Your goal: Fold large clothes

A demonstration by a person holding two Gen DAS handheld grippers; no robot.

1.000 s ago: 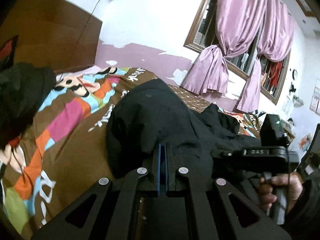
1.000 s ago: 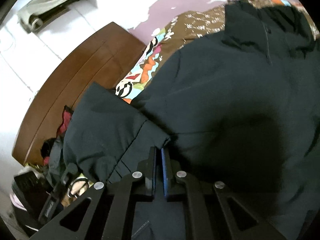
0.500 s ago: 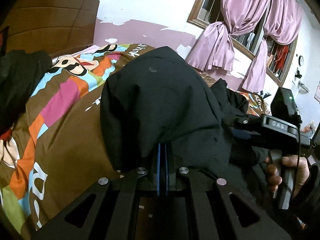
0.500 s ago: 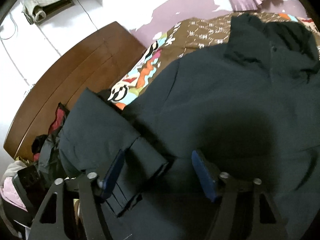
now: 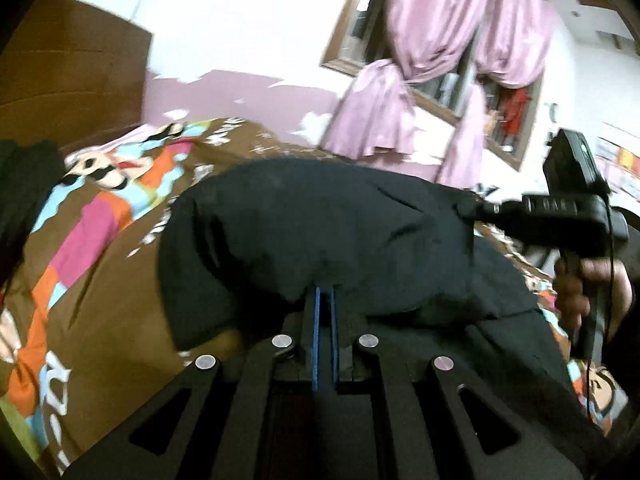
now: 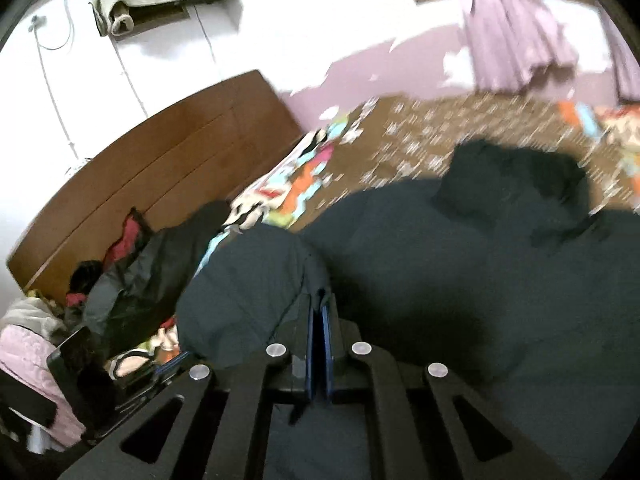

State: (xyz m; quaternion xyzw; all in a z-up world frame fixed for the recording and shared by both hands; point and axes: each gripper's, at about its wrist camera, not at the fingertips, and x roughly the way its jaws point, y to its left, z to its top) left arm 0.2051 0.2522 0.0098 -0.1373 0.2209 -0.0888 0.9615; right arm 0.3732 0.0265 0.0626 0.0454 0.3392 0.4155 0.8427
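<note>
Half a second ago the right hand-held gripper (image 6: 319,312) stood with its fingers spread wide over the black jacket (image 6: 460,280); now its blue pads are pressed together on a fold of that jacket's cloth. The left hand-held gripper (image 5: 325,300) has stayed clamped on the jacket's edge (image 5: 320,232), pads nearly touching with fabric pinched between them, and the cloth it holds now humps lower and wider than before.

Nearest each camera, the jacket bunches right at the fingertips. Beyond them it spreads across the bed's patterned bedspread (image 5: 80,248), a brown cover with pink, orange and blue cartoon patches. To the right of the jacket in the left wrist view, the person's right hand (image 5: 588,292) grips the other tool's handle. Left of the jacket in the right wrist view, a heap of other clothes (image 6: 128,276) lies against the wooden headboard (image 6: 160,168). Farther behind the jacket hang pink curtains (image 5: 432,60) at a wood-framed window, on a white and mauve wall.
</note>
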